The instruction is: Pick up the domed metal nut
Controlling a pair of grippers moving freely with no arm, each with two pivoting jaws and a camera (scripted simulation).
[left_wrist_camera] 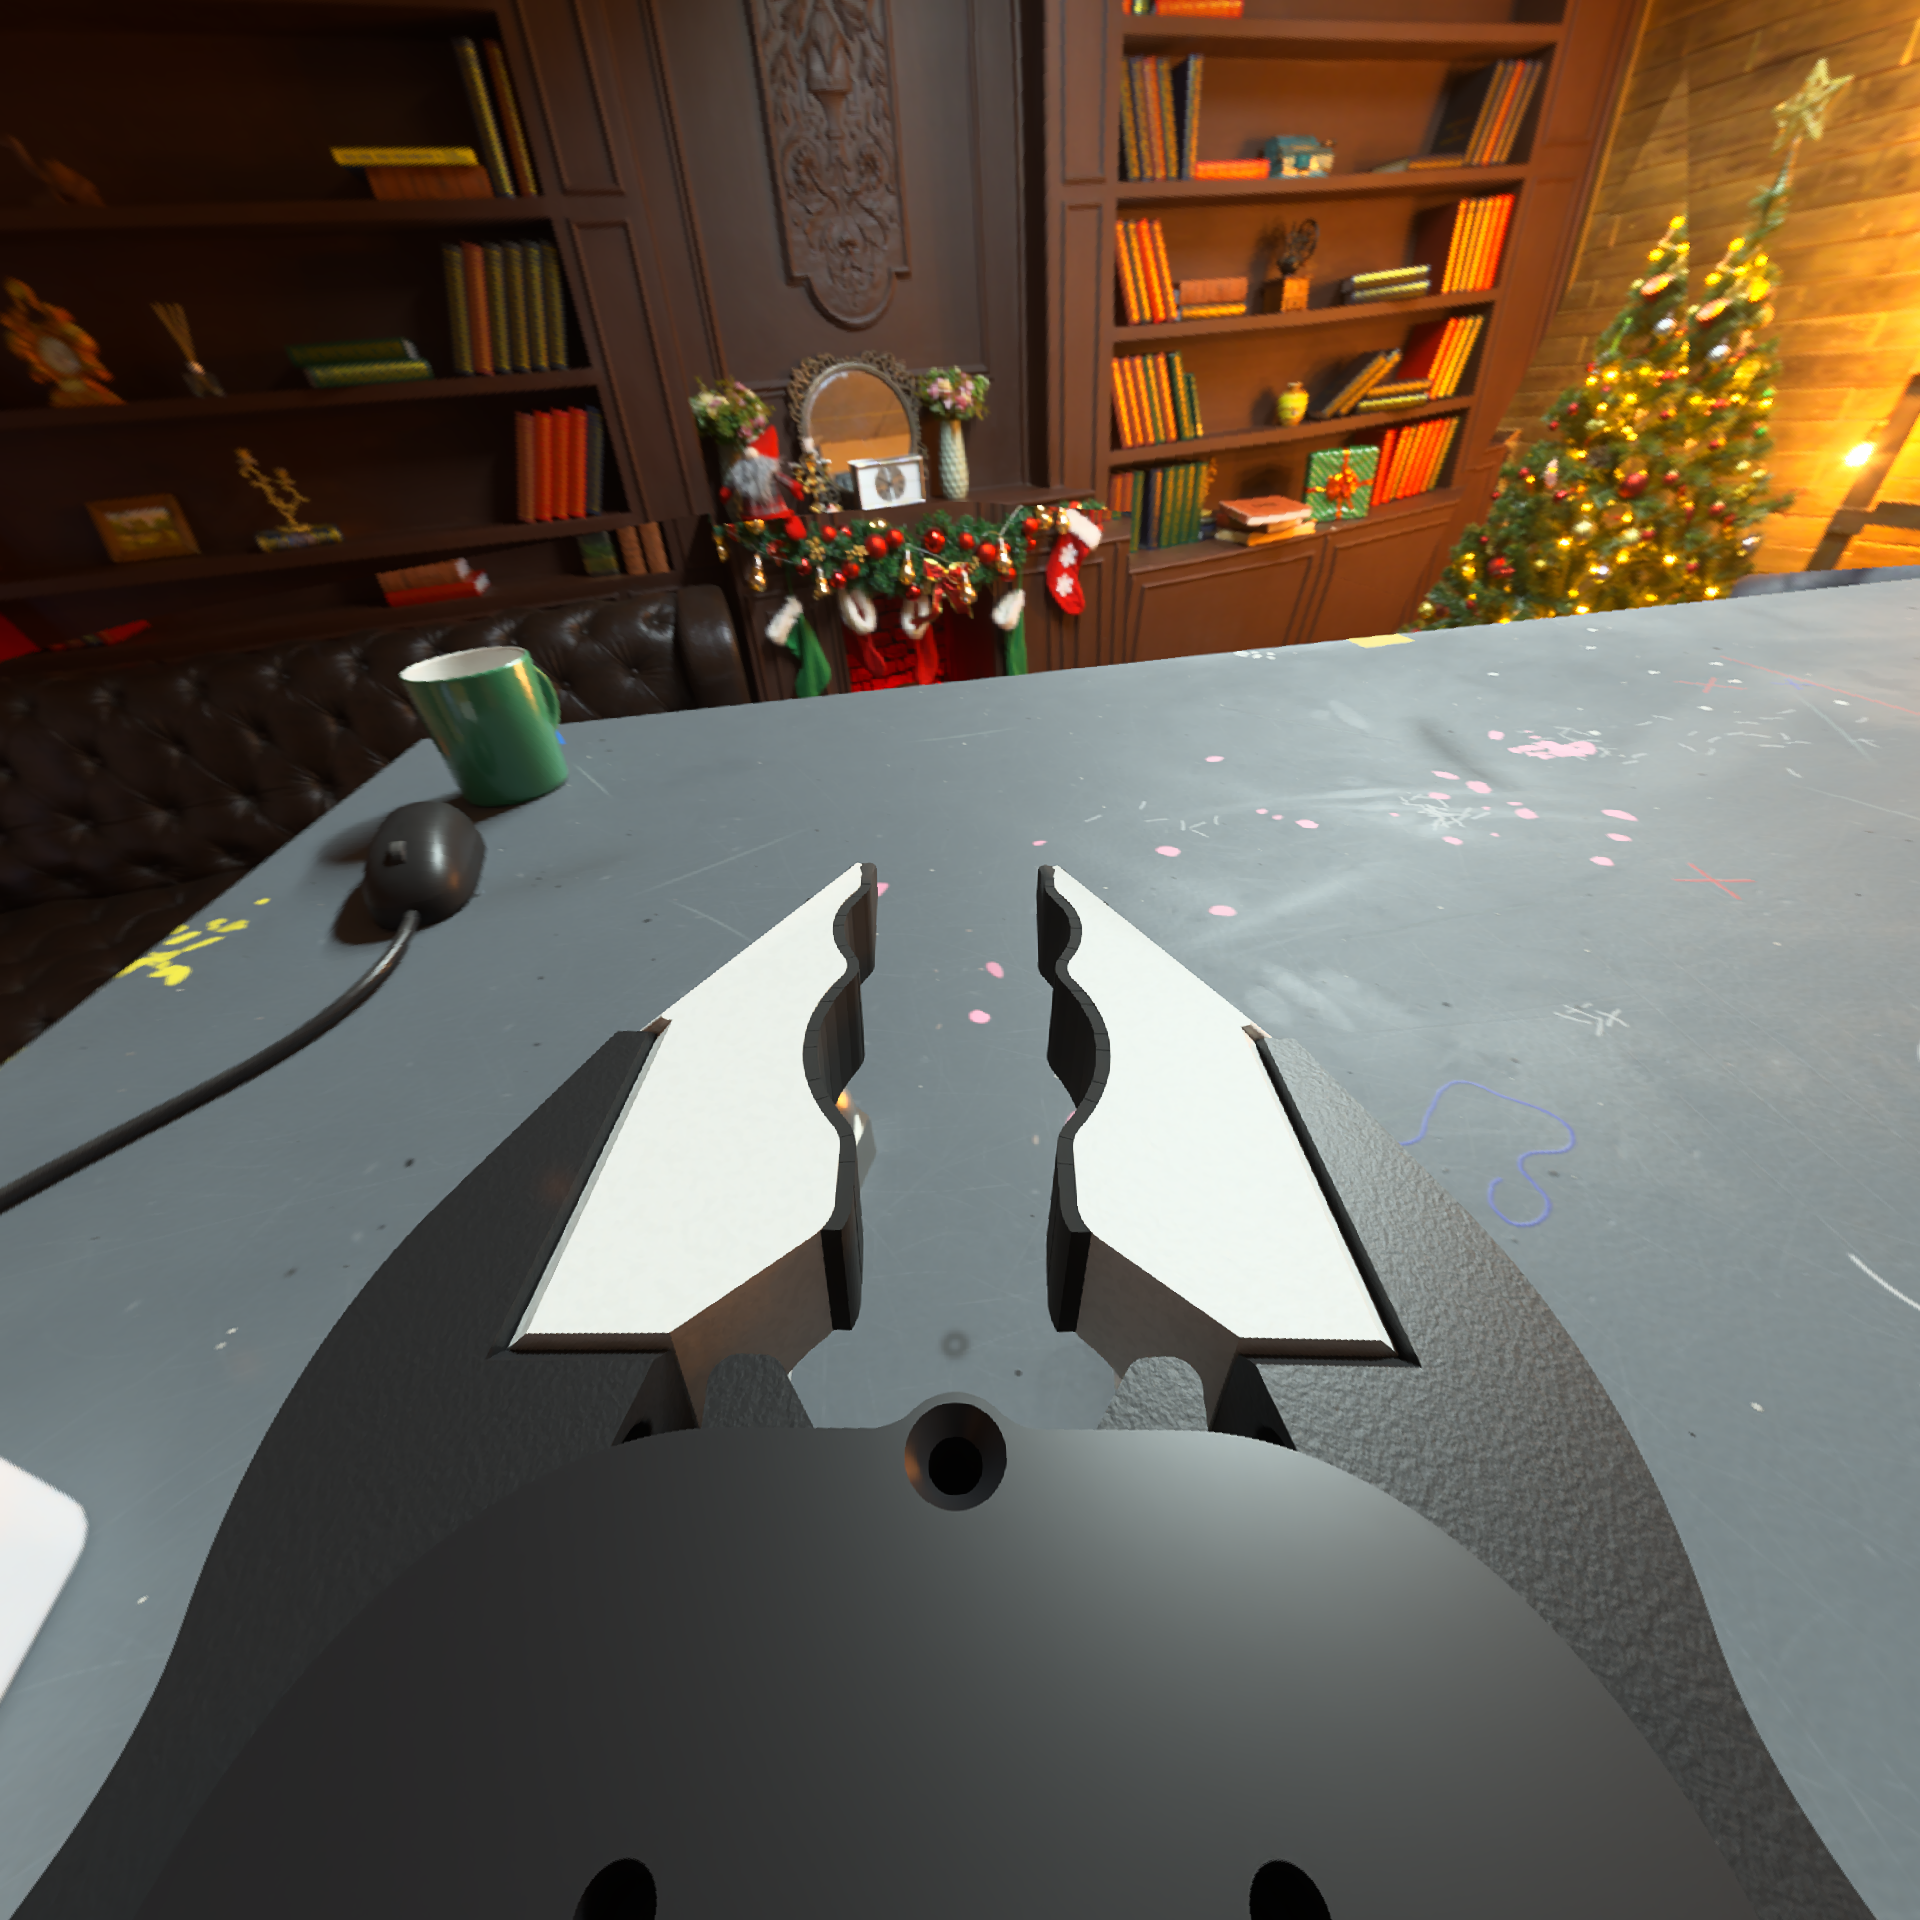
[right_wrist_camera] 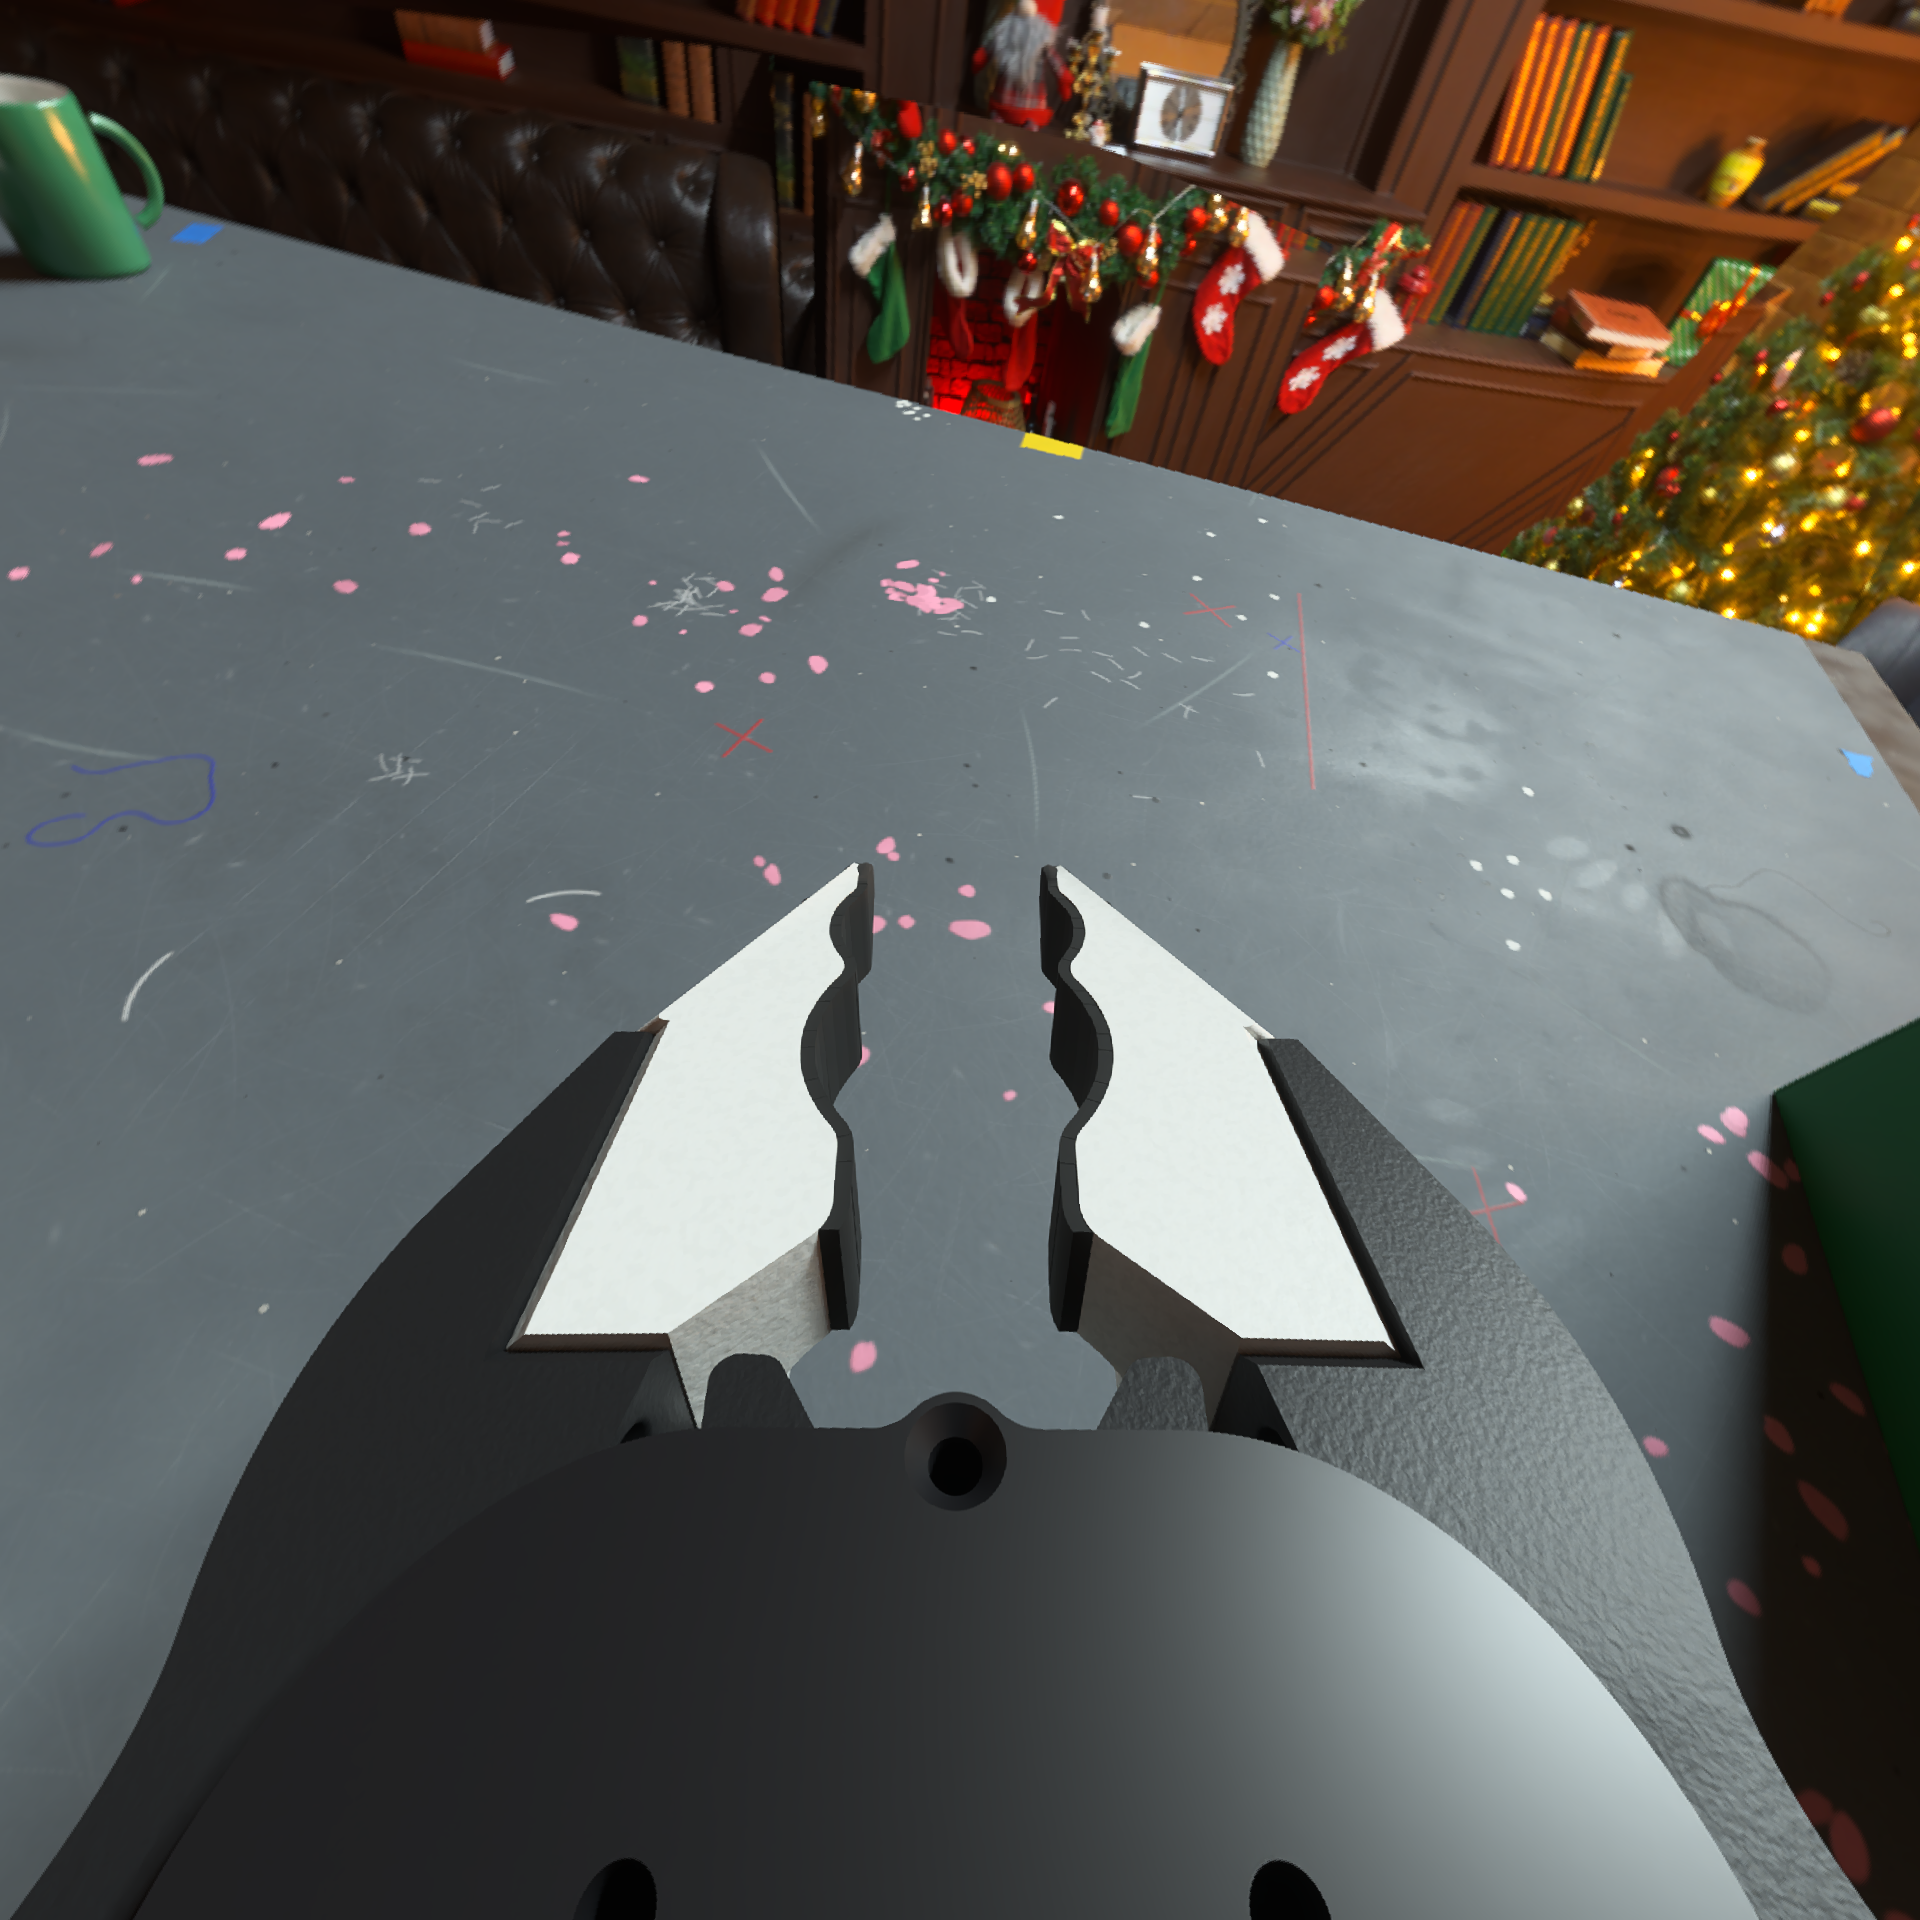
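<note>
In the left wrist view a small shiny metal piece [left_wrist_camera: 854, 1120], likely the domed metal nut, peeks out from under the inner edge of my left gripper's left-hand finger. Most of it is hidden by that finger. It lies on the grey table [left_wrist_camera: 1351, 987]. My left gripper [left_wrist_camera: 956, 883] is open and low over the table, with the piece at the left side of the gap. My right gripper [right_wrist_camera: 956, 883] is open and empty over a bare, paint-speckled part of the table [right_wrist_camera: 520, 675]. The nut does not show in the right wrist view.
A green mug [left_wrist_camera: 488, 727] stands at the table's far left corner, with a black wired mouse [left_wrist_camera: 426, 862] in front of it. The mug also shows in the right wrist view [right_wrist_camera: 62, 187]. A white object [left_wrist_camera: 31, 1558] lies at the left edge. A dark green box [right_wrist_camera: 1860, 1351] stands at right.
</note>
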